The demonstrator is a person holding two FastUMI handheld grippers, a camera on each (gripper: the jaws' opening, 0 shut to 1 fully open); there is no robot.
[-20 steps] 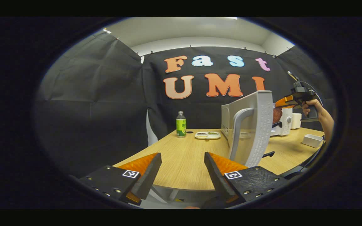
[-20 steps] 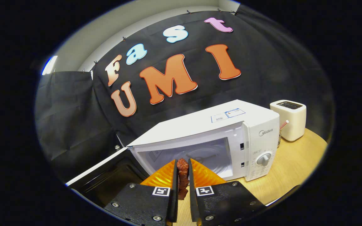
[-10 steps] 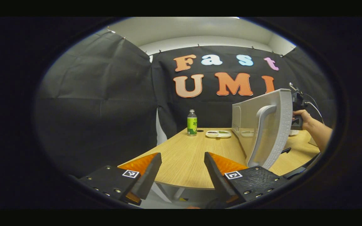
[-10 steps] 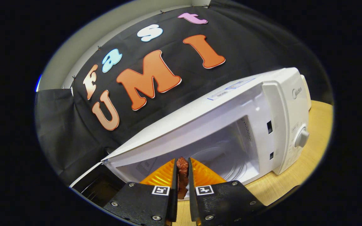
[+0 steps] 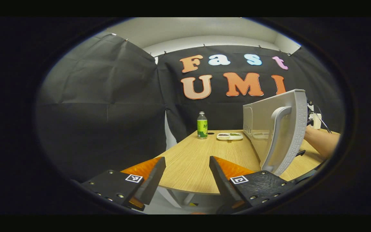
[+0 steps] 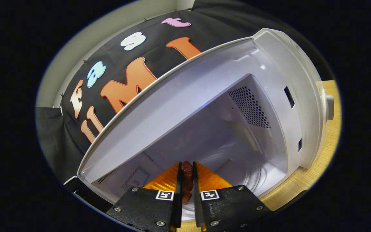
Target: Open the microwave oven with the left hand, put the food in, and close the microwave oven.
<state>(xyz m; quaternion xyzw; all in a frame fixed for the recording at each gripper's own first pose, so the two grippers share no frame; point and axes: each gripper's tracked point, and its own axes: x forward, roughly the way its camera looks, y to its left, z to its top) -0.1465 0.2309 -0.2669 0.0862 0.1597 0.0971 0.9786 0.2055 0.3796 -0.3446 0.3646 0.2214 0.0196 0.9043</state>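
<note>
Reddish-brown food point(image 6: 187, 178) clenched in my right gripper point(image 6: 187, 180) at the microwave point(image 6: 224, 106) mouth: ease deep inside, lower onto turntable, then release; left gripper point(image 5: 185, 177) released.

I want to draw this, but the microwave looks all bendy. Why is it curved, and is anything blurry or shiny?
In the right gripper view the fisheye lens bows the microwave edges; the piece of food in the right gripper looks dark, with a small bright glint on the oven ceiling. In the left gripper view the microwave door curves too, and the bottle is small and soft.
</note>
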